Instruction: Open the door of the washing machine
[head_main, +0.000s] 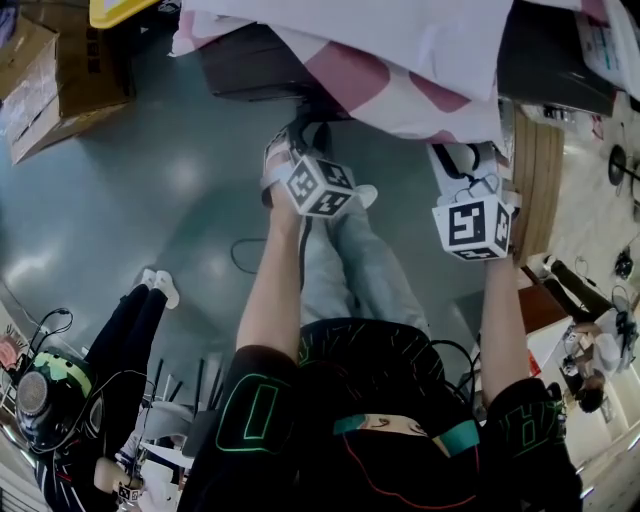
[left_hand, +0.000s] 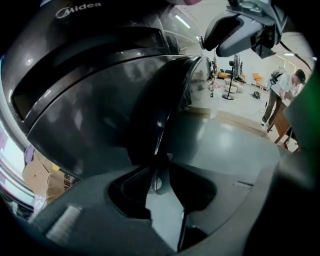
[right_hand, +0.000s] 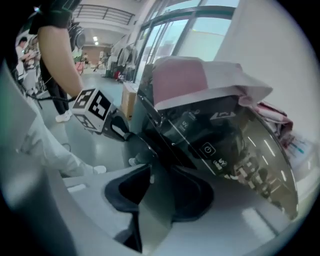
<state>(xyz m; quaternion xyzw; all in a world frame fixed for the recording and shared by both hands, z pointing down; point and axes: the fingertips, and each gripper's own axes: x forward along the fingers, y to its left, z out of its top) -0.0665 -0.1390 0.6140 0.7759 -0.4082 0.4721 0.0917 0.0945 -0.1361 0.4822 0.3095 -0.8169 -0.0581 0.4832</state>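
Left gripper (left_hand: 159, 172): jaws drawn narrow, pinching the thin edge of the door (left_hand: 100, 110), a dark glossy panel tilted up from the washing machine (right_hand: 220, 145). Right gripper (right_hand: 150, 180): jaws likewise narrow, the same door's edge running between them, just beside the control panel (right_hand: 210, 150) with its power symbol. Both arms reach forward to the machine's front, grippers apart along the edge. Pink-and-white cloth (right_hand: 195, 80): draped over the machine's top. Floor (head_main: 150, 180): grey, shiny. Cardboard box (head_main: 50, 80): on the floor, well left of the machine. Second person (head_main: 60, 400): dark clothing, standing at lower left.
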